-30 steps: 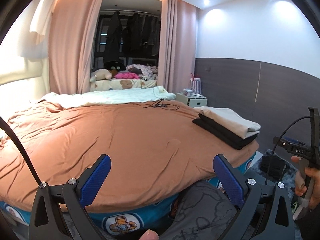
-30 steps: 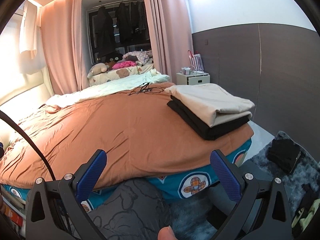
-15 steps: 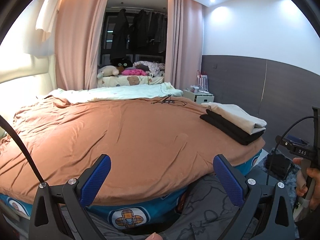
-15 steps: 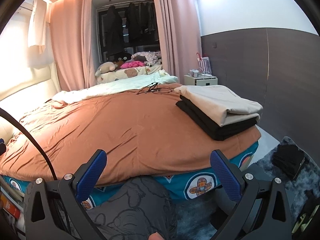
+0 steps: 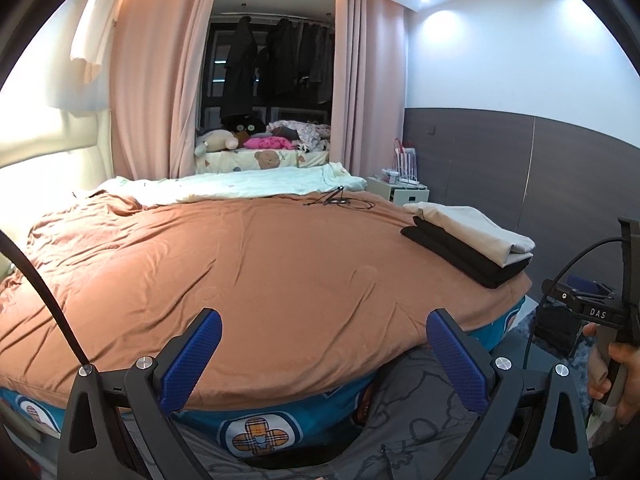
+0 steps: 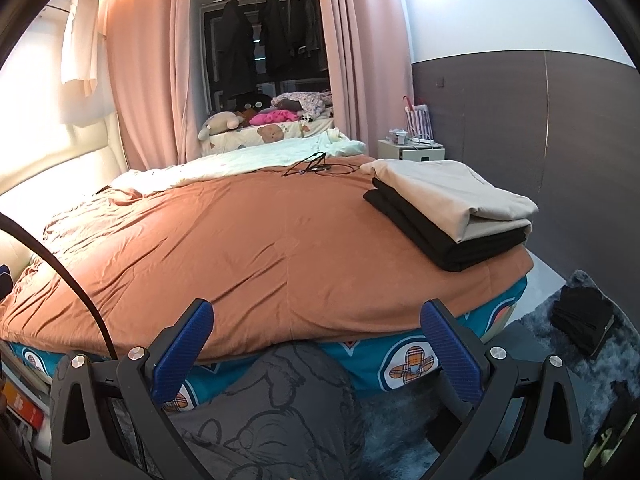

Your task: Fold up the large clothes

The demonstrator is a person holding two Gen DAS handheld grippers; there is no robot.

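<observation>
A folded beige garment (image 6: 452, 194) lies on a folded black garment (image 6: 436, 236) at the bed's right near corner; the stack also shows in the left wrist view (image 5: 472, 240). My left gripper (image 5: 322, 354) is open and empty, held off the bed's near edge. My right gripper (image 6: 314, 344) is open and empty, also off the near edge, left of the stack. A dark garment (image 6: 582, 318) lies on the floor rug at the right. The right gripper's body and the hand holding it (image 5: 608, 344) show at the left wrist view's right edge.
A brown duvet (image 6: 240, 248) covers the bed, with a pale blanket (image 5: 248, 186) and a black cable (image 6: 316, 166) at its far end. A white nightstand (image 6: 412, 152) stands by the right wall. Grey printed fabric (image 6: 280, 408) is below the grippers.
Both grippers have risen and tilted a little, so the bed sits lower and closer in both views. Both stay open and empty.
</observation>
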